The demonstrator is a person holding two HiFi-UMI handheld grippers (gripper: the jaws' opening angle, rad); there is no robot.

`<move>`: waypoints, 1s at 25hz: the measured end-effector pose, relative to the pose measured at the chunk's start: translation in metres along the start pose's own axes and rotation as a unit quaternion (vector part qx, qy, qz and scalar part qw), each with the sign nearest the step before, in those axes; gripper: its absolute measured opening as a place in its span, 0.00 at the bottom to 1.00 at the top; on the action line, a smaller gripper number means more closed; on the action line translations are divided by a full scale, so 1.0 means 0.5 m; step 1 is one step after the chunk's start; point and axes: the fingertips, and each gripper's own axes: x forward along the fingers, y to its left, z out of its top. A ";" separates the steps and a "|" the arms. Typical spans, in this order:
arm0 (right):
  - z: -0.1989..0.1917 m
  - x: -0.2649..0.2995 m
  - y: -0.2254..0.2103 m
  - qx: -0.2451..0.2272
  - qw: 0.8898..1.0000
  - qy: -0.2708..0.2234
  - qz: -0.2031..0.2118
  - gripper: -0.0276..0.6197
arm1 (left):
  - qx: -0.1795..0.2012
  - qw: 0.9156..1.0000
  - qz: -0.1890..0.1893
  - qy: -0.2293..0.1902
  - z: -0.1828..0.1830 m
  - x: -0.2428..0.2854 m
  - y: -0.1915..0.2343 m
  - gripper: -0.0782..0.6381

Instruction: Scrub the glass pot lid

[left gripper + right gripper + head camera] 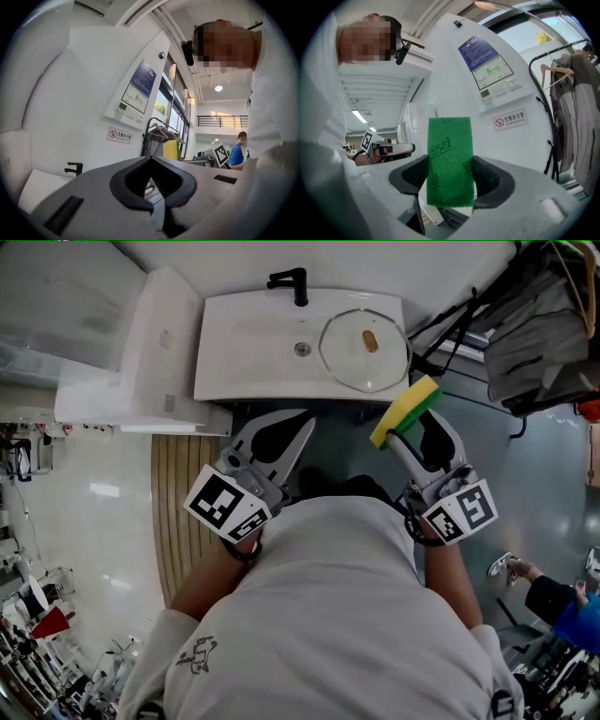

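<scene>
The glass pot lid point(364, 350) with a brown knob lies in the right part of the white sink basin point(253, 343) in the head view. My right gripper point(405, 432) is shut on a yellow and green sponge point(406, 410), held up just below the sink's front edge, short of the lid. In the right gripper view the sponge's green face point(450, 161) stands upright between the pads. My left gripper point(305, 427) is shut and empty, level with the right one, below the basin's middle. Its closed jaws point(151, 180) point at the wall.
A black faucet point(291, 282) stands at the back of the sink, with a drain point(302, 349) in the basin. A white counter point(141, 343) adjoins on the left. A rack with clothes and bags point(539, 324) stands to the right. A person in blue point(574, 610) crouches at lower right.
</scene>
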 end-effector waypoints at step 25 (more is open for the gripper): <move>0.018 0.124 -0.320 0.009 0.999 0.023 0.031 0.49 | -0.041 0.997 0.043 0.057 -0.095 0.324 0.190 0.11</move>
